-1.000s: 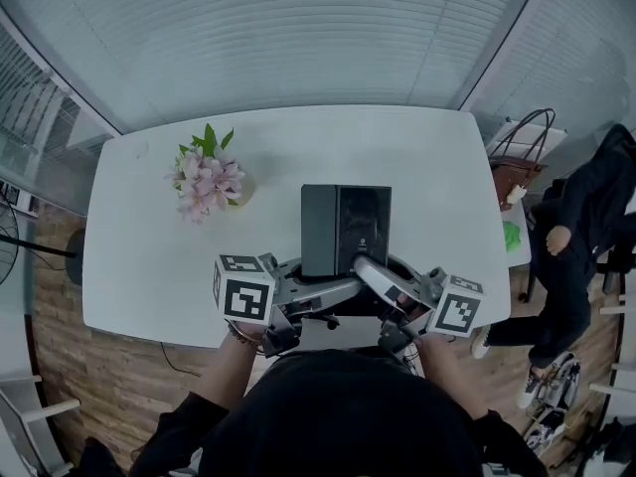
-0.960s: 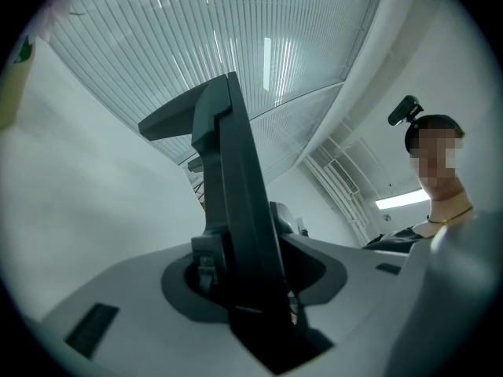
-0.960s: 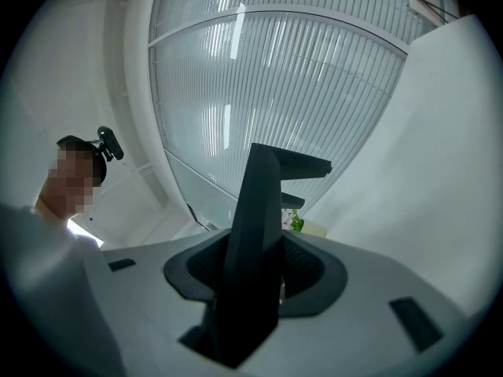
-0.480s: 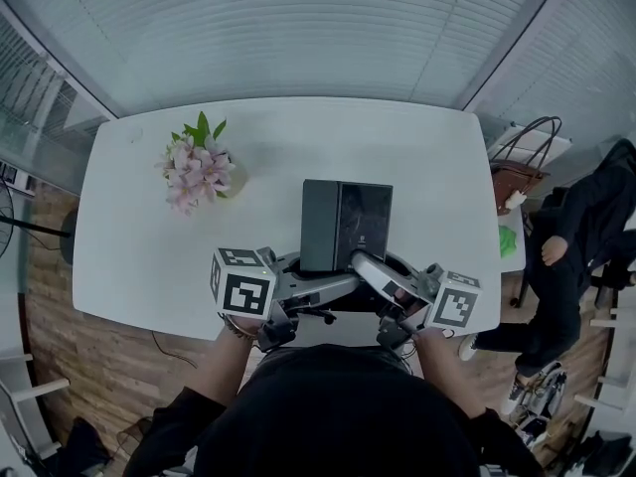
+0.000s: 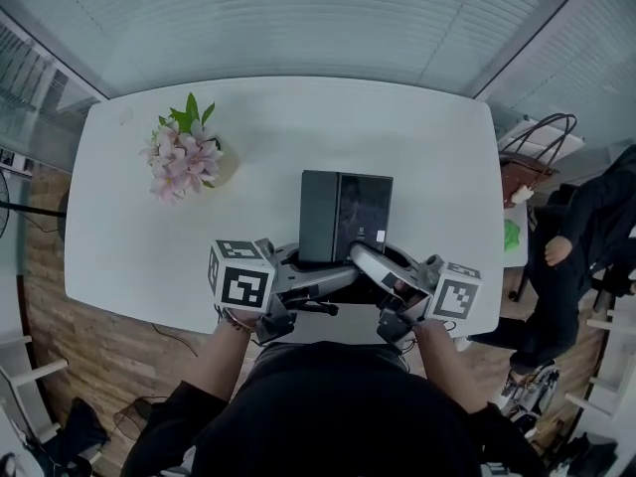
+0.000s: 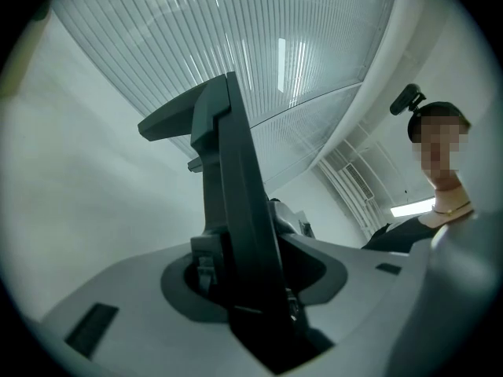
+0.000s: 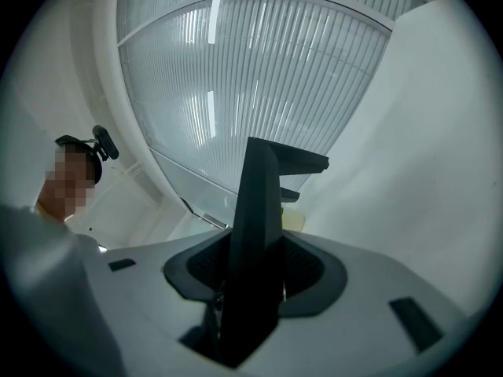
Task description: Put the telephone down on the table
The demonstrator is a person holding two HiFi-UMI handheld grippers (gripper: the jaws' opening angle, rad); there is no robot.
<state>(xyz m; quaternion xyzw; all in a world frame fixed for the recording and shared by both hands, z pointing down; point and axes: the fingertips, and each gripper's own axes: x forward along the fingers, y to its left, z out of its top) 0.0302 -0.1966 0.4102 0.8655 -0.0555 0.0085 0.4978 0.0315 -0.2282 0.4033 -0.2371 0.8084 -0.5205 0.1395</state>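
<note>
My left gripper [image 5: 323,271] and right gripper [image 5: 370,264], both clamped on the telephone [image 5: 346,217], have sunk w/ it this past sec. It's over the table [image 5: 417,147] by the near edge, right of mid. Touchdown looks close, pads not yet let go. Flowers [image 5: 182,157] sit toward the far-left corner.

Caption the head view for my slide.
The left claw and right claw hold a dark telephone over the white table near pink flowers.
</note>
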